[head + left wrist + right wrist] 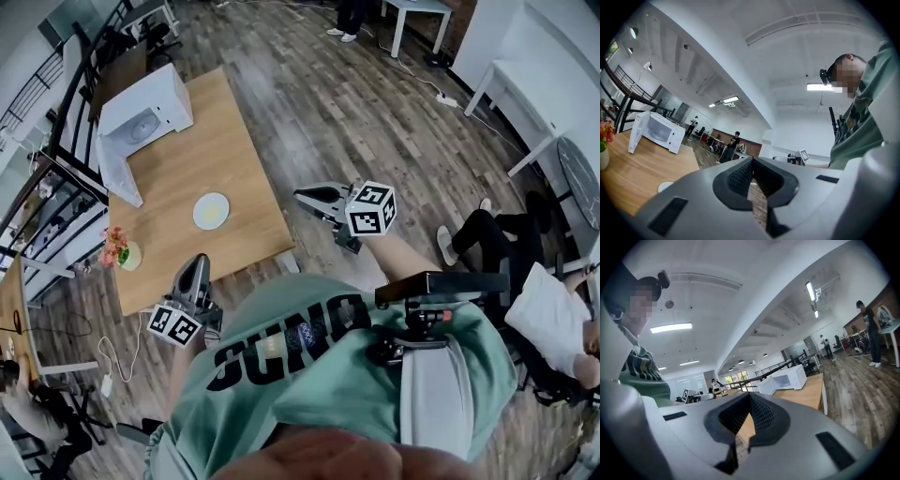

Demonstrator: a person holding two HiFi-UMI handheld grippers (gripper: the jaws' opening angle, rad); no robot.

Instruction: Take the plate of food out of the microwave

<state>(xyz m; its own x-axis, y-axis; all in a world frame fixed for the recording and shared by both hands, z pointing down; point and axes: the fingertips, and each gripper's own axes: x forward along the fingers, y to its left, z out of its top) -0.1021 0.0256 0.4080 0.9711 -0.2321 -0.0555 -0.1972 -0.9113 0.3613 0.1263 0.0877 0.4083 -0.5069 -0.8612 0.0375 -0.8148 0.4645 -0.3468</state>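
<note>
1. While both arms sit low by my torso, the left gripper [195,272] and right gripper [314,197] are clenched on nothing, jaws pressed together, tips aimed forward.
2. The plate [211,210] rests on the table [211,141], ahead of the left fingertips and left of the right ones, touching neither. It's likely rigid, light, slick and breakable, so I'd pinch the near rim and keep it level.
3. Beyond it stands the microwave [141,117], door open.

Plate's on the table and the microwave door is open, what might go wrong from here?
The microwave door stands open by the edge of the table; a passing arm might catch it. The flower pot sits at the table corner near the shut left claw, so a swing might tip it. The white cable on the floor could trip you.
</note>
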